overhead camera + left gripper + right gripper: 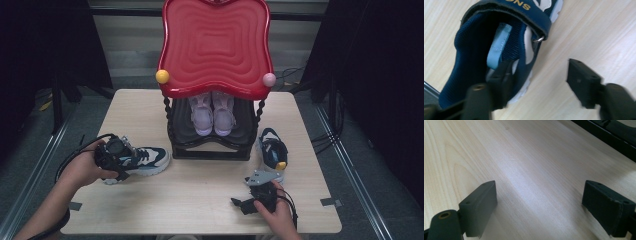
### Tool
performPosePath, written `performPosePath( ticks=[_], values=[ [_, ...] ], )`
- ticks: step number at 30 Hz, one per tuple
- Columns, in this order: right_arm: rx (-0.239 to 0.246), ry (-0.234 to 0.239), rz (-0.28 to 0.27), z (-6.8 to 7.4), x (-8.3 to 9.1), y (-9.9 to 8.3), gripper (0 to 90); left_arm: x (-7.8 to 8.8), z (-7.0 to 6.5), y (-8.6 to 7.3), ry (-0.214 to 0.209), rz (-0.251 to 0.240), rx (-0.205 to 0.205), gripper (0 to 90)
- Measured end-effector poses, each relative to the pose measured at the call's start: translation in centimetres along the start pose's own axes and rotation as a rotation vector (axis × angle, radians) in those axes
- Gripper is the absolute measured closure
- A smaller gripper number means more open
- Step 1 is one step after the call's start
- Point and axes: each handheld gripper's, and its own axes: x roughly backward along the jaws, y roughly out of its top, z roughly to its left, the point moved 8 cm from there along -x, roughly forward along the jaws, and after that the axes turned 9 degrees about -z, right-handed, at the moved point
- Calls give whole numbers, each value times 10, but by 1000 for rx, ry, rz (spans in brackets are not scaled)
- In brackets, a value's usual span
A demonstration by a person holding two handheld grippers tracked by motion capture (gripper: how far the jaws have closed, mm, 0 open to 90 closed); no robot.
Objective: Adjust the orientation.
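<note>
A navy and white sneaker [147,159] lies on the wooden table [200,195] left of the rack, toe pointing right. My left gripper [129,152] is at its heel end. In the left gripper view the shoe's navy lining [474,50] and light blue pull loop [497,45] are close up. One jaw reaches over the shoe's opening and the other hangs over bare wood, so my left gripper [541,82] straddles the shoe's side edge, pads apart and not pressing. My right gripper [239,203] rests low near the front edge, open [539,205] over bare table.
A black shoe rack with a red wavy top [216,45] stands at the table's back centre, a pink pair of shoes [213,114] on its lower shelf. A second navy sneaker [274,152] lies right of the rack. The rack's black base [609,135] edges the right gripper view.
</note>
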Motion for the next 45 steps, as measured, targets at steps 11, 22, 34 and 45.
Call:
performPosePath(
  ticks=[11, 22, 34, 45],
  values=[
    [-5, 3, 3, 1, 0, 0, 118, 3, -10, 3, -28, 30, 102, 795],
    [-1, 6, 5, 0, 0, 0, 117, 7, -1, 19, 55, -61, 271, 822],
    [-6, 11, 5, 1, 0, 0, 117, -6, -12, 30, -24, -47, 234, 733],
    [-7, 13, 3, 1, 0, 0, 117, 3, -14, 16, -53, 5, 78, 395]
  ],
)
